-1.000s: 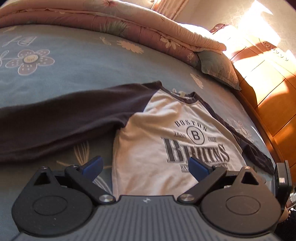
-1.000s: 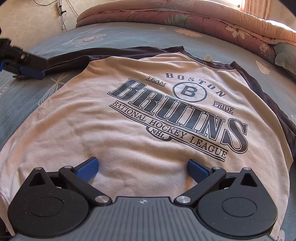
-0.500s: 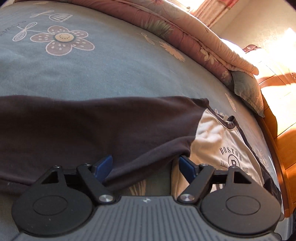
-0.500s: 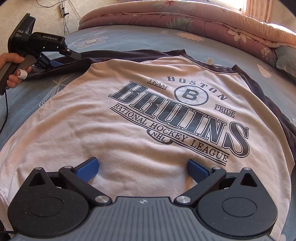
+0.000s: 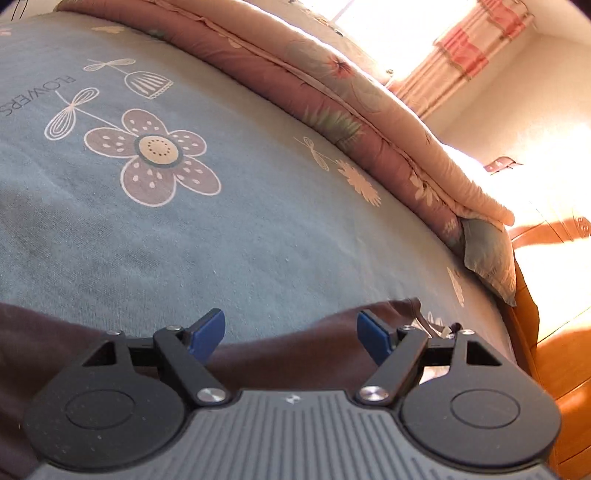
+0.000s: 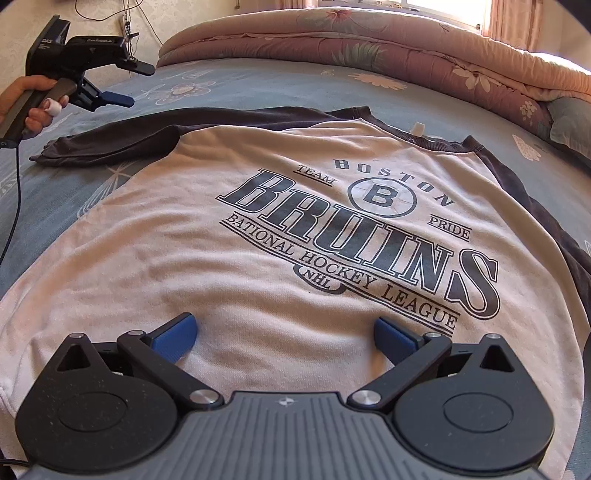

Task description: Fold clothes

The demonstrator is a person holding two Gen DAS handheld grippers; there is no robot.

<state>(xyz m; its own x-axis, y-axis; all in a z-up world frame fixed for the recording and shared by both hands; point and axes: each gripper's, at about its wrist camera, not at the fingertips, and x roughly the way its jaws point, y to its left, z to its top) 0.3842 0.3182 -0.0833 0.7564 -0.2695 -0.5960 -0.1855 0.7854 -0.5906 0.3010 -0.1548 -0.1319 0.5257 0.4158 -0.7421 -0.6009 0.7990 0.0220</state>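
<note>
Left gripper [image 6: 125, 83] – jaws apart, empty, above the shirt's [image 6: 295, 229] dark sleeve [image 6: 110, 146]; right gripper [image 6: 284, 332] wide, over the hem.

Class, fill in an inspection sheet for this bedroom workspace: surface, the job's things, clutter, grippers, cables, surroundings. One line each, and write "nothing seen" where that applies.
Surface: blue flowered bedsheet, sunlit.
Job's things: white Bruins shirt lying flat, print up; its dark sleeve stretched out sideways.
Clutter: folded pink quilt and a pillow at the bed's far edge.
Grippers: left gripper above the sleeve's end, jaws apart, nothing between them; right gripper open over the shirt's lower part.
Cables: black cord hanging from the left handle; wires on the wall.
Surroundings: curtain, wooden furniture.
</note>
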